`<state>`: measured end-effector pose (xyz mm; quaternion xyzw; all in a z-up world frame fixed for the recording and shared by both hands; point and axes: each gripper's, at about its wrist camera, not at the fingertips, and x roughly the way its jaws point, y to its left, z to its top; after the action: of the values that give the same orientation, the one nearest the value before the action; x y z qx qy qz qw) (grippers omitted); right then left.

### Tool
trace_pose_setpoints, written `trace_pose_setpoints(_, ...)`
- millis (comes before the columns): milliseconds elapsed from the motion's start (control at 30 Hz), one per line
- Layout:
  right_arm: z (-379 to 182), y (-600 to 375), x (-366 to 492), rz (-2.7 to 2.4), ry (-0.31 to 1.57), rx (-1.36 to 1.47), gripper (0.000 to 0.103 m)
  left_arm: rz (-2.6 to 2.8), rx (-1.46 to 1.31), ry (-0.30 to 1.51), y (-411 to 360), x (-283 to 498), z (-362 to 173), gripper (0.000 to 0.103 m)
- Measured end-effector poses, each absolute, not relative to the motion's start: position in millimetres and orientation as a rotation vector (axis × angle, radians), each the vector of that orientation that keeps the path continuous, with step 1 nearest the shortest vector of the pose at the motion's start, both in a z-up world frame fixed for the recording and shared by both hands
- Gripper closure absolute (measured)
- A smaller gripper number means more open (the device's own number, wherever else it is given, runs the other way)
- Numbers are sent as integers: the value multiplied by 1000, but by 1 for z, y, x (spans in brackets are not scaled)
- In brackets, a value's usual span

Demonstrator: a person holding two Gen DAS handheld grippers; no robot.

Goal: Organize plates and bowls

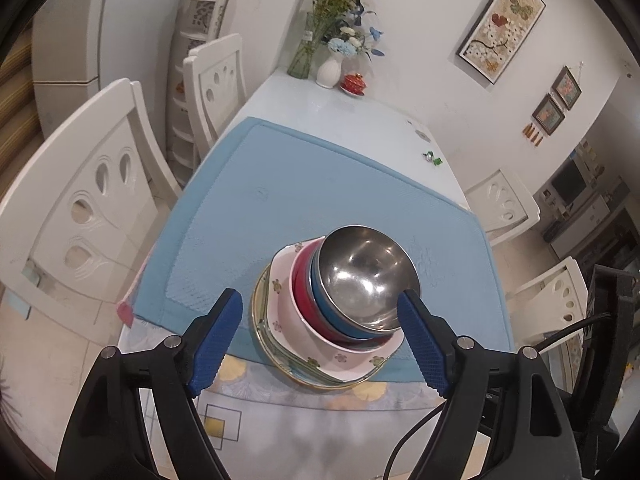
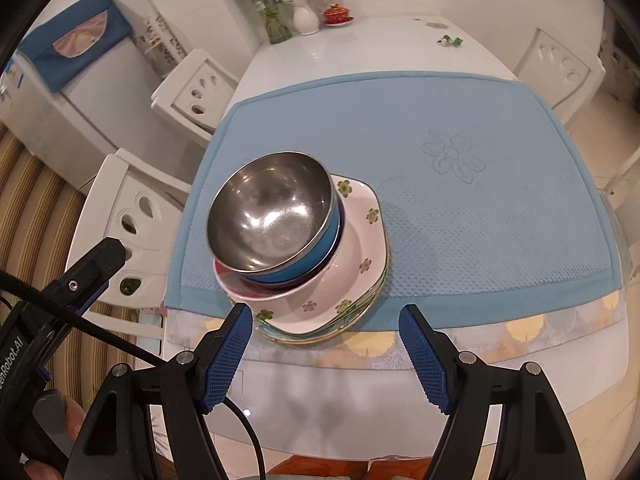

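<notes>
So the whole stack sits at the near edge of a light blue mat [image 1: 320, 184] on a white dining table [image 1: 360, 108]. The steel bowl [image 1: 366, 276] tops a blue bowl [image 1: 324, 312], a red one and flowered plates [image 1: 348, 364], right ahead of the left gripper [image 1: 320, 340], jaws wide and empty. The right gripper [image 2: 326, 356] is open too, stack just ahead-left. White chairs [image 1: 88, 208] sit off left, vases [image 1: 330, 70] at the far end.

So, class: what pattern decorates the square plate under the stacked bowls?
Small flowers on white, on the square plate; clearest in the right wrist view.
</notes>
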<state>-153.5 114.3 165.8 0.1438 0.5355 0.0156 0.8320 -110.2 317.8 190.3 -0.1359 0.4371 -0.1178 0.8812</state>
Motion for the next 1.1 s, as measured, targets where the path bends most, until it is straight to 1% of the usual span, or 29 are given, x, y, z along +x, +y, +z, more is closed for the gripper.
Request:
trace_pose_setpoints(567,153,107,-141,-41,1155,333,29,-223,-2,927,286,-84,180,24)
trace_pose_setpoints(700,151,109,-138,-34,1163,333,29,-210,12,934,288,-81,177,24)
trace_pose_setpoints(900,151,112,-136,-31,1163,319,29,-167,27,880,290,-82,181,24)
trace_pose_setpoints(1100,151,113,-134,-35,1164,316,29,-130,89,862,287,-81,182,24)
